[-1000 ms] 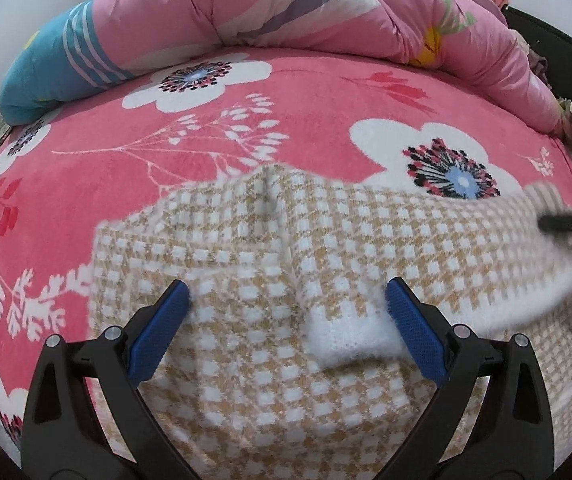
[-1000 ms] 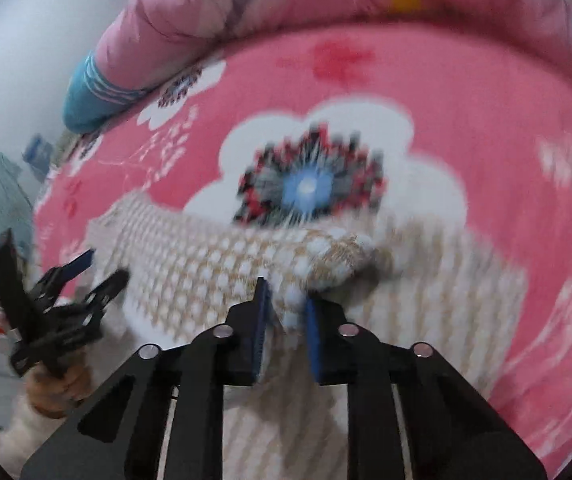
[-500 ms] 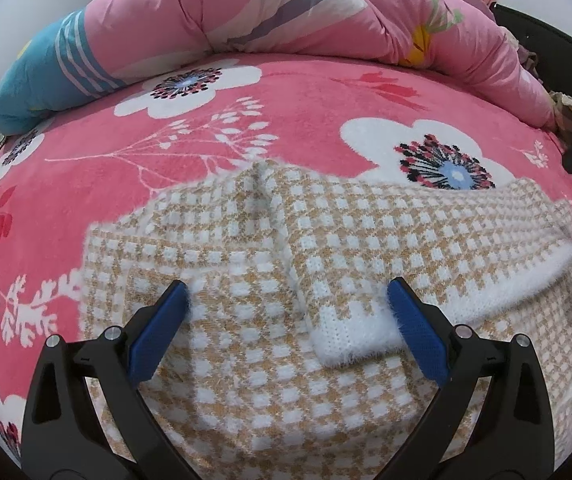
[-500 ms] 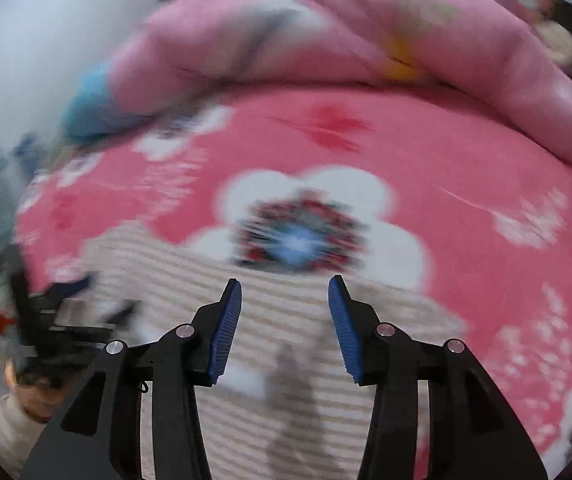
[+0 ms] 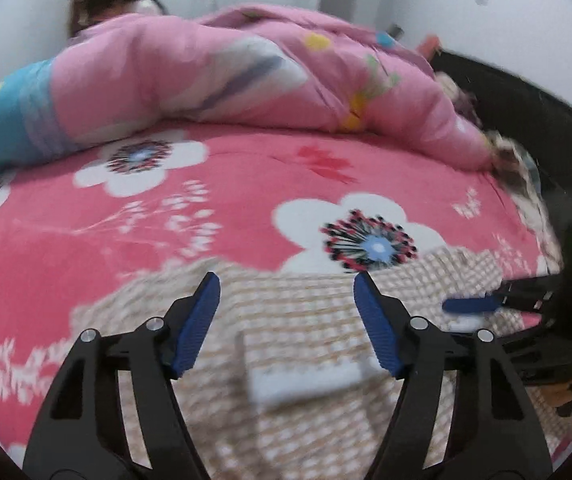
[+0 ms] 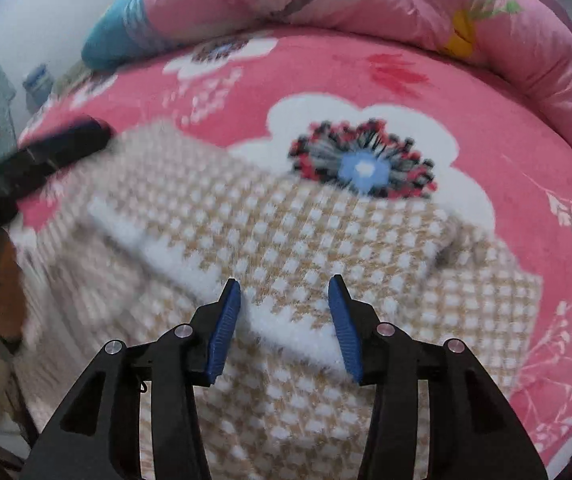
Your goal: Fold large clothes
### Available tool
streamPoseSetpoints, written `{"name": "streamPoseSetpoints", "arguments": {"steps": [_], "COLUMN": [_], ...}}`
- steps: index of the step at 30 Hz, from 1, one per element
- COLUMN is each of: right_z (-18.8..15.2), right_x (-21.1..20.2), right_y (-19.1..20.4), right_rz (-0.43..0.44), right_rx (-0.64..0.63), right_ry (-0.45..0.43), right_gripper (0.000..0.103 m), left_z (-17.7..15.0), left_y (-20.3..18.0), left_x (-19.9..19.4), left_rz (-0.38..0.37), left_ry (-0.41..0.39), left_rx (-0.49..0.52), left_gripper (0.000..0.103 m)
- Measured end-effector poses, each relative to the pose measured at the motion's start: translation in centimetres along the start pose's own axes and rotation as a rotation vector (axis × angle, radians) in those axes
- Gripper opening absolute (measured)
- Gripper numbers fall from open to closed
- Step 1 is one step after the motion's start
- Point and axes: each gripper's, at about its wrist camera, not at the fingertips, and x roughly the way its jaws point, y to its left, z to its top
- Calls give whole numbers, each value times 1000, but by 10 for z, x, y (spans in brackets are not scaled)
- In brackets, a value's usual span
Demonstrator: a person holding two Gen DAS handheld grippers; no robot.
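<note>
both sleeves are folded in; your left gripper has been narrowing, your right gripper part open, both empty above the checked sweater. next, grab the hem beneath them.

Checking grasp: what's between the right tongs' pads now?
Right wrist view: the white cuff of the checked sweater's folded sleeve lies between the open right tongs, unpinched.

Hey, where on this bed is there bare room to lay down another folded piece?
Bare pink blanket runs between the checked sweater and the rolled quilt, widest around the white flowers. Right of the sweater there is another strip. The near edge is crowded by sweater and both tools.
</note>
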Motion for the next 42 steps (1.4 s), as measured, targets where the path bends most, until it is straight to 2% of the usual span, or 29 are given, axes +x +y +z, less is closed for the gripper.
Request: {"name": "streamPoseSetpoints", "arguments": {"steps": [2, 4, 6, 7, 9, 11, 12, 14, 17, 19, 20, 21, 22, 23, 24, 27, 29, 30, 32, 36, 38, 42], "right_z": [10, 19, 18, 10, 1, -6, -9, -11, -8, -1, 1, 0, -2, -8, -12, -16, -18, -21, -30, -53, -66, -90], "right_x": [-15, -7, 18, 33, 25, 10, 3, -7, -23, -23, -20, -11, 1, 20, 29, 15, -8, -17, -44, -82, -93, -98], "right_y": [-5, -13, -20, -26, -30, -30, -29, -29, -26, -18, -13, -8, -3, 1, 3, 15, 20, 21, 29, 43, 49, 63], "right_rz": [-2, -23, -71, -53, -29, -44, -55, -90, -76, -62, -43, -48, -86, -126, -138, -199, -199, -190, -170, -94, -42, 7], "right_rx": [30, 55, 44, 46, 40, 42, 45, 64, 76, 79, 76, 57, 30, -2, -19, -50, -29, -28, -31, -29, -20, -14], "right_ry": [-82, -95, -29, 1, -20, -10, 2, 20, -42, -77, -81, -70, -45, 2, 10, 8, -1, -15, -65, -132, -140, -140], "right_gripper": [44, 44, 45, 45, 45, 45, 45, 45, 46, 46, 46, 48, 53, 54, 54, 54, 56, 59, 76, 84, 85, 87], "left_z": [2, -8, -16, -19, -25, -31, -34, -31, -19, -14, -13, -15, -23, -29, -38, -33, -29, -27, -25, -36, -47, -84], "left_y": [-9, -4, 4, 6, 7, 12, 18, 22, 13, 5, 0, -4, -7, -9, -7, 2, 5, 5, 8, 10, 11, 23], "left_x": [31, 63, 64, 59, 51, 45, 39, 26, 2, -2, -1, 10, 26, 37, 46, 27, 11, 1, -25, -74, -92, -133], "left_rz": [19, 67, 37, 35, 54, 71, 46, 48, 18, 10, 14, 31, 70, 101, 126, 105, 123, 145, 162, 164, 163, 171], "left_ry": [103, 222, 204, 202, 196, 202, 200, 161, 72, 63, 72, 117, 191, 231, 248, 231, 213, 197, 160, 100, 85, 45], "left_rx": [18, 4, -28, -26, 6, 11, -13, -14, 18, 27, 32, 30, 38, 46, 39, -38, -47, -41, -40, -63, -73, -113], "left_gripper": [64, 63, 63, 62, 63, 67, 66, 65, 65, 65, 65, 65, 66, 70, 74, 74, 74, 74, 74, 74, 74, 74]}}
